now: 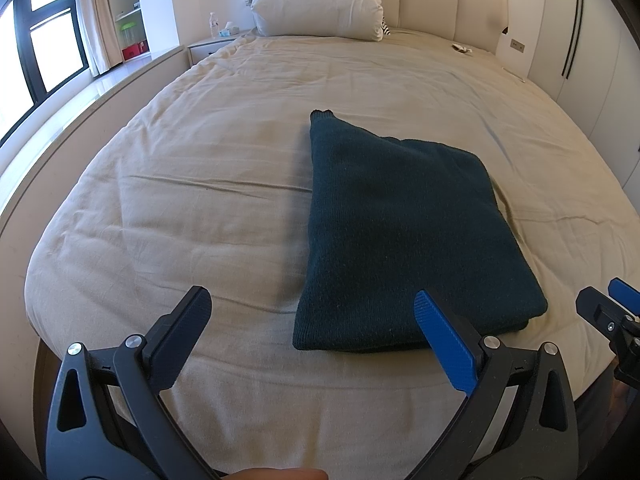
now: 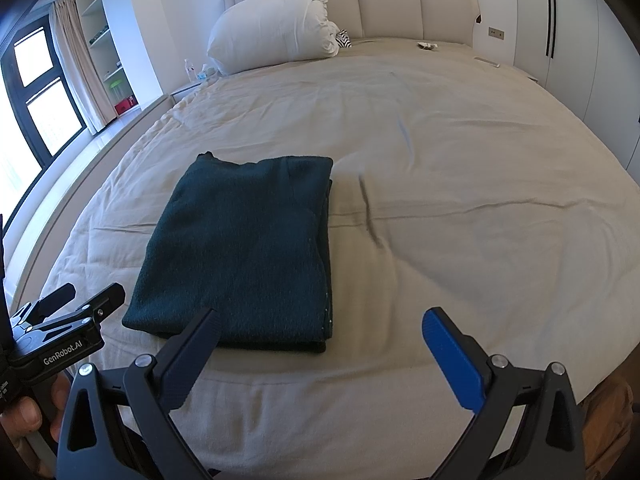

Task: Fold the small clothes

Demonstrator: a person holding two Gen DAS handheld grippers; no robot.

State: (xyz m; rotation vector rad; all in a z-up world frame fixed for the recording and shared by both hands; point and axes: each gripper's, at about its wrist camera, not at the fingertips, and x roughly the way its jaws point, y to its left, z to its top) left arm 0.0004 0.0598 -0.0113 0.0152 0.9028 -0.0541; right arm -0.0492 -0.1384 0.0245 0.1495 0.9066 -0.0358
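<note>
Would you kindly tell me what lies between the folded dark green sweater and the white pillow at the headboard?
Only bare, wrinkled beige bedsheet lies between the sweater and the pillow; both wrist views show it.

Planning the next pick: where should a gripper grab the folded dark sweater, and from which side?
Judging by its pose, grab the sweater at its near right corner, coming in low from the bed's foot. The stacked layer edges show there, so one pinch catches all.

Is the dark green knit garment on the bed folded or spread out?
Folded. The dark green knit garment forms a compact rectangle, with stacked layers visible along its right edge, lying on the bed.
</note>
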